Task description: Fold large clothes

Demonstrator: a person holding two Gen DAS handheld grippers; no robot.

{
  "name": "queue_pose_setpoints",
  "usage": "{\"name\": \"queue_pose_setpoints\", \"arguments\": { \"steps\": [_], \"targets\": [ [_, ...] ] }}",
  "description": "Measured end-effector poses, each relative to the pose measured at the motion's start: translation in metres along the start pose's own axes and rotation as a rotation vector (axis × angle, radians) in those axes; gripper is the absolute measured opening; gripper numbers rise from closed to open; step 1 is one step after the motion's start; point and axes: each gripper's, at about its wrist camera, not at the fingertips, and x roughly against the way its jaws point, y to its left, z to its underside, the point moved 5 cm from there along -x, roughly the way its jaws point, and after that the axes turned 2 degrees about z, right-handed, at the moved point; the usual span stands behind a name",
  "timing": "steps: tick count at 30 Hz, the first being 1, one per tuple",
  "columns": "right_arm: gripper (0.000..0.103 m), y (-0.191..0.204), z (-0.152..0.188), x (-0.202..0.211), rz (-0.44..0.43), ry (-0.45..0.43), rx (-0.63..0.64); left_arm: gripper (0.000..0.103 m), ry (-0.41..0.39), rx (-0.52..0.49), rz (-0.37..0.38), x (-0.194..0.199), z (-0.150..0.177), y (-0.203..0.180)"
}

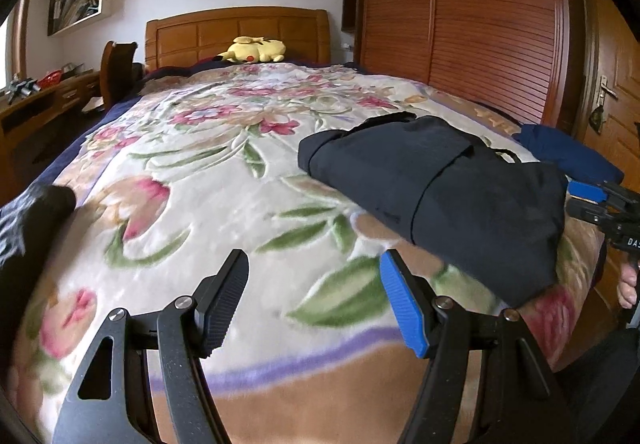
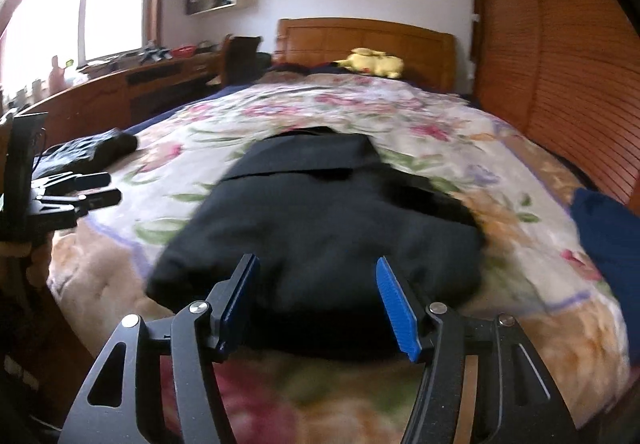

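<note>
A dark navy garment (image 1: 440, 184) lies folded in a thick bundle on the floral blanket (image 1: 200, 148), right of my left gripper (image 1: 314, 260). That gripper hovers open over bare blanket with nothing between its fingers. In the right wrist view the same garment (image 2: 320, 220) fills the middle, and my right gripper (image 2: 316, 262) stands open just in front of its near edge, pads not pressing on it. The right gripper (image 1: 600, 204) also shows at the right edge of the left wrist view. The left gripper (image 2: 92, 188) shows at the left of the right wrist view.
A black garment (image 2: 92, 150) lies bunched at the bed's left edge and a blue one (image 2: 608, 236) at its right edge. A yellow plush toy (image 1: 256, 50) rests by the wooden headboard (image 1: 240, 28). A slatted wardrobe (image 1: 460, 24) flanks the right, a desk (image 2: 140, 80) the left.
</note>
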Motion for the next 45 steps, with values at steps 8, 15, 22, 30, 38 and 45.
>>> {"name": "queue_pose_setpoints", "arguments": {
  "steps": [8, 15, 22, 30, 38, 45],
  "targets": [
    [0.062, -0.039, 0.024, -0.013, 0.084, 0.077, -0.066, 0.069, 0.032, -0.028, 0.043, -0.041, -0.033, -0.013],
    [0.062, -0.04, 0.026, -0.029, 0.104, 0.122, -0.076, 0.069, 0.017, -0.092, 0.066, -0.065, -0.068, -0.036],
    [0.062, -0.042, 0.031, -0.027, 0.082, 0.154, -0.108, 0.069, 0.045, -0.1, 0.015, -0.102, -0.086, -0.028],
    [0.062, -0.042, 0.034, -0.028, 0.047, 0.17, -0.141, 0.069, 0.111, -0.046, 0.009, -0.135, -0.085, -0.007],
    [0.062, -0.034, 0.036, -0.038, 0.023, 0.178, -0.13, 0.069, 0.15, -0.064, 0.025, -0.155, -0.079, -0.017],
    [0.054, -0.034, 0.032, -0.052, -0.026, 0.187, -0.176, 0.068, 0.185, -0.021, 0.075, -0.164, -0.078, -0.013]
  ]
}}
